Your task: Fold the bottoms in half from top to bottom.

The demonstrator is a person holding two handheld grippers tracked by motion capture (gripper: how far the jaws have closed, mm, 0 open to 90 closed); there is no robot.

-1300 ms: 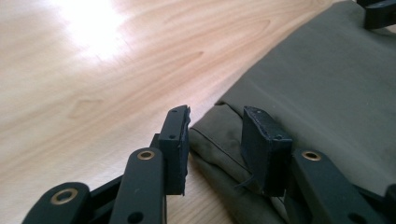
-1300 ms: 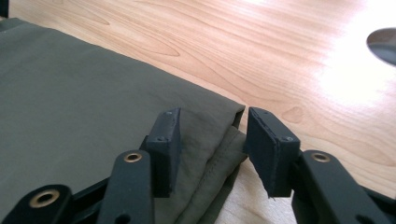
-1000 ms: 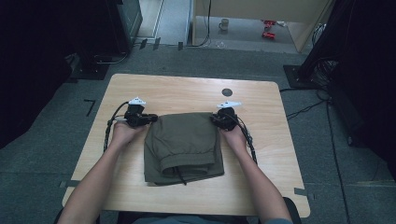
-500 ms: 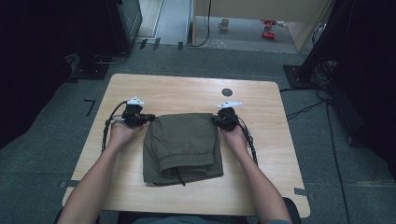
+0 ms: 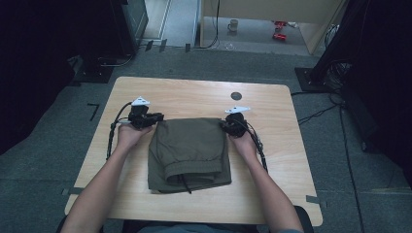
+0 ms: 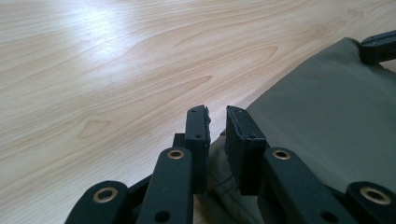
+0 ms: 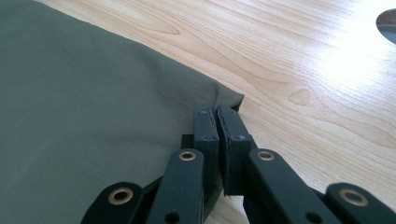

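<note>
One folded olive garment mid-table on the wooden table, your two grippers at its far corners, left gripper just opening to a narrow gap, no cloth visibly pinched, right gripper clamped on the right corner.

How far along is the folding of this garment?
Done: the olive garment lies folded into a compact rectangle on the table. In hand: the right gripper is shut on a far corner; the left gripper sits at the other with its jaws just opening. Left: probably releasing, or one more fold.
</note>
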